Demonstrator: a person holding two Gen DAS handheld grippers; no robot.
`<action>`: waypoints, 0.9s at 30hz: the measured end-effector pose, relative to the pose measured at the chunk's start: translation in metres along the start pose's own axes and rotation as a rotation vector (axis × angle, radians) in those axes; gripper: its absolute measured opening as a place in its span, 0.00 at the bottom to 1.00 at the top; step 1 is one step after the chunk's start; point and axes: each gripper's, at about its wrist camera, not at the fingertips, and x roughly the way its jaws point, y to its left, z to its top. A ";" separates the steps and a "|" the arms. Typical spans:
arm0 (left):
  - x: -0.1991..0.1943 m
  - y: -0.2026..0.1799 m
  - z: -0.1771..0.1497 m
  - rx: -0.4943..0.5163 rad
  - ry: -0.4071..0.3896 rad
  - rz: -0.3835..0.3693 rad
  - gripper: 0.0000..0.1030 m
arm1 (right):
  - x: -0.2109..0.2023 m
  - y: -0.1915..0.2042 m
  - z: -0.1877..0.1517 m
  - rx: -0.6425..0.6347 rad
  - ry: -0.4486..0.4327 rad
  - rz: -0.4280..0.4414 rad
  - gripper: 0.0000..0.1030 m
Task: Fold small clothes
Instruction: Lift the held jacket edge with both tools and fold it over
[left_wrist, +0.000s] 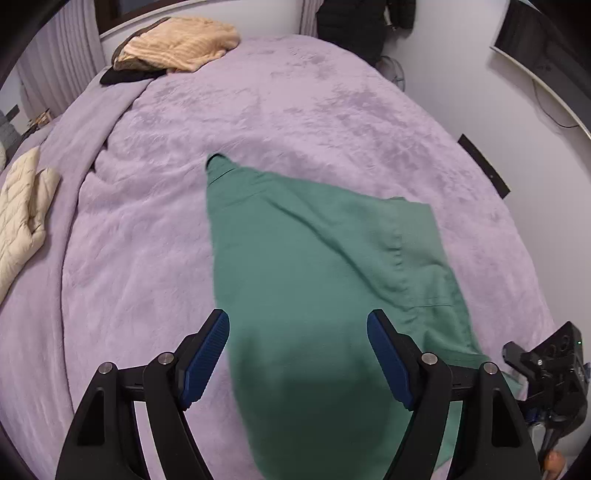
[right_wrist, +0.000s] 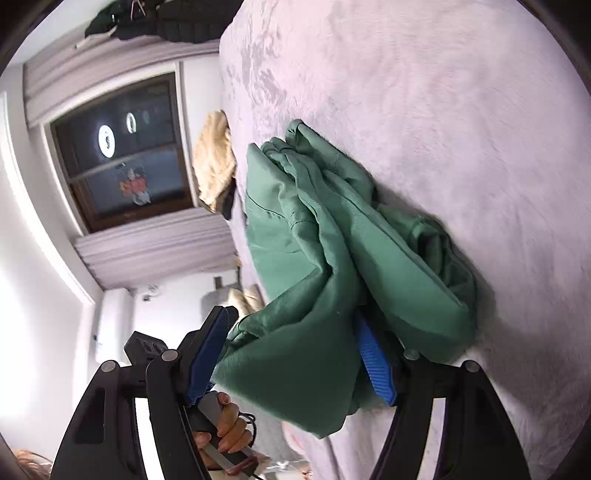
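Observation:
A green garment (left_wrist: 314, 266) lies spread on the lilac bedspread (left_wrist: 258, 110), one narrow end pointing away from me. My left gripper (left_wrist: 298, 354) is open, its blue pads hovering over the garment's near end without holding it. In the right wrist view the same green garment (right_wrist: 332, 258) is bunched in folds on the bedspread (right_wrist: 461, 110). My right gripper (right_wrist: 291, 354) is open with its jaws wide, and a fold of the green cloth sits between the blue pads. The right gripper also shows at the lower right of the left wrist view (left_wrist: 546, 373).
A tan knitted garment (left_wrist: 181, 42) on dark clothes lies at the bed's far left corner. A cream quilted jacket (left_wrist: 22, 206) lies at the left edge. Dark coats (left_wrist: 354, 22) hang on the far wall. A window with curtains (right_wrist: 125, 158) is beside the bed.

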 end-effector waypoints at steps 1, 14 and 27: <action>0.003 0.004 0.001 0.005 -0.005 0.014 0.76 | 0.000 0.010 0.000 -0.029 -0.012 -0.038 0.71; 0.074 -0.073 0.052 0.212 0.045 -0.025 0.76 | -0.007 0.047 -0.076 -0.285 -0.042 -0.433 0.69; 0.118 -0.088 0.073 0.157 -0.012 0.048 0.76 | -0.052 -0.006 -0.051 -0.106 -0.160 -0.353 0.05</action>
